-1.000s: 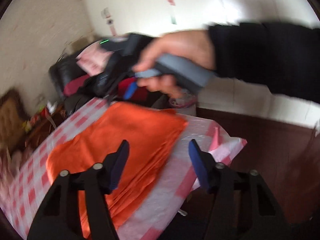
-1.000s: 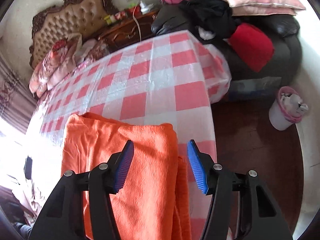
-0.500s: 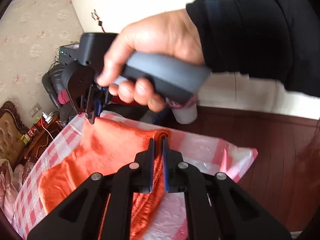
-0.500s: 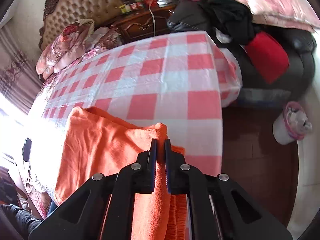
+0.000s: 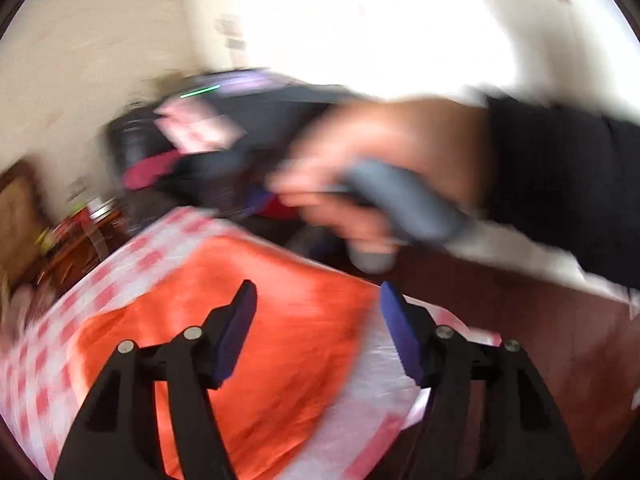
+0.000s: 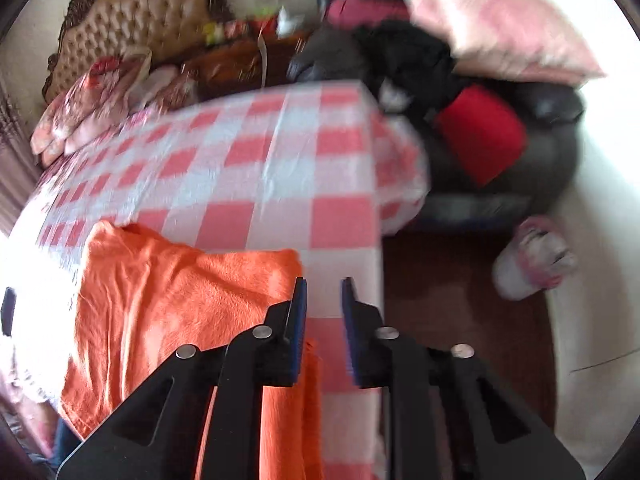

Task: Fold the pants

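Observation:
The orange pants (image 5: 256, 328) lie folded on the red-and-white checked tablecloth (image 6: 256, 184). They also show in the right wrist view (image 6: 172, 304), near the table's right edge. My left gripper (image 5: 316, 312) is open and empty, held above the pants. My right gripper (image 6: 323, 304) is partly open and empty, just past the pants' folded corner. The person's hand holds the right gripper's grey handle (image 5: 404, 208) in the blurred left wrist view.
A black sofa (image 6: 520, 136) with a red cushion (image 6: 480, 132) and a pink pillow (image 6: 496, 28) stands beyond the table. A bin with a pink liner (image 6: 532, 256) stands on the dark wood floor (image 6: 460, 288). A tufted headboard (image 6: 136, 20) is at the back left.
Both grippers were shut on the pants' fold half a second ago. Both have now opened and let go, and have drawn back. The pants lie flat on the cloth.

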`<state>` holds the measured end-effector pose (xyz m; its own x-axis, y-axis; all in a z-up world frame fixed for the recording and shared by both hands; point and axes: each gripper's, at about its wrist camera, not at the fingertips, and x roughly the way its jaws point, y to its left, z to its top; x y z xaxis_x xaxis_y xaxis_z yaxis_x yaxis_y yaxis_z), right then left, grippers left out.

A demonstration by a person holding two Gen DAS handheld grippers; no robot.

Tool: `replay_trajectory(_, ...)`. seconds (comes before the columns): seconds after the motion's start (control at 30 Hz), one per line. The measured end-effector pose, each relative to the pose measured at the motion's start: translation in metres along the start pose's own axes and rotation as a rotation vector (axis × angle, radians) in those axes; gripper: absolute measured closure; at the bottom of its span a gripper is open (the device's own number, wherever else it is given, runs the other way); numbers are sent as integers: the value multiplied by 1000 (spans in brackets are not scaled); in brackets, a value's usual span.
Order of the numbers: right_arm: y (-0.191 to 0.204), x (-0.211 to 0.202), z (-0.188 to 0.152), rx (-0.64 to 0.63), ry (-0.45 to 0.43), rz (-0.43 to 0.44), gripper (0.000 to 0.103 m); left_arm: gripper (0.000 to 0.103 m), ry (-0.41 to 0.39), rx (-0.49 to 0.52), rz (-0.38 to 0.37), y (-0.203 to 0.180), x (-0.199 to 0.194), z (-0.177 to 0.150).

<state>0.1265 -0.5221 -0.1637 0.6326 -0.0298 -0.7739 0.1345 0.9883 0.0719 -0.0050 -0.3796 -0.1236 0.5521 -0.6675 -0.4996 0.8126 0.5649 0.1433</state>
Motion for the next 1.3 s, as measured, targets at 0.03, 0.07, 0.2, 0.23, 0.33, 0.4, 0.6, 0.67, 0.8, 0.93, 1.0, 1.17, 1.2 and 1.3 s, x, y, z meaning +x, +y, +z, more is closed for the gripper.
replay_trajectory(0.03, 3, -17, -5, 7, -48, -25, 81, 38, 2, -66, 25, 18, -7, -3)
replay_trajectory(0.07, 7, -29, -10, 12, -78, -27, 80, 38, 13, -147, 68, 41, -13, -9)
replay_trajectory(0.2, 43, -59, -45, 13, -136, -16, 48, 55, 162, -331, 180, 105, -17, -40)
replay_trajectory(0.23, 50, -58, -52, 15, -135, -19, 48, 60, 232, -373, 169, 117, -12, -52)
replay_trajectory(0.33, 76, -38, -79, 0, -56, -18, 48, 63, 439, -427, 189, 132, 8, -86)
replay_trajectory(0.4, 83, -22, -90, 2, 5, -41, 48, 63, 423, -423, 218, 134, -1, -85)
replay_trajectory(0.6, 90, -10, -103, -19, 12, -111, 47, 63, 309, -455, 198, 153, -13, -56)
replay_trajectory(0.67, 93, -8, -104, -25, 18, -126, 45, 63, 285, -424, 184, 151, -5, -44)
replay_trajectory(0.8, 97, -6, -106, -34, 23, -149, 43, 63, 392, -435, 183, 158, 43, -46)
replay_trajectory(0.93, 101, -4, -107, -37, 27, -165, 42, 63, 409, -486, 195, 165, 41, -49)
replay_trajectory(1.0, 100, -4, -105, -30, 31, -162, 39, 62, 392, -466, 204, 162, 32, -48)
replay_trajectory(1.17, 104, -7, -101, -12, 52, -159, 31, 62, 413, -525, 188, 159, 11, -64)
replay_trajectory(1.2, 105, -11, -100, -4, 49, -160, 31, 62, 414, -530, 188, 159, 9, -66)
replay_trajectory(1.3, 107, -29, -102, 21, 16, -155, 30, 57, 415, -516, 175, 150, -1, -73)
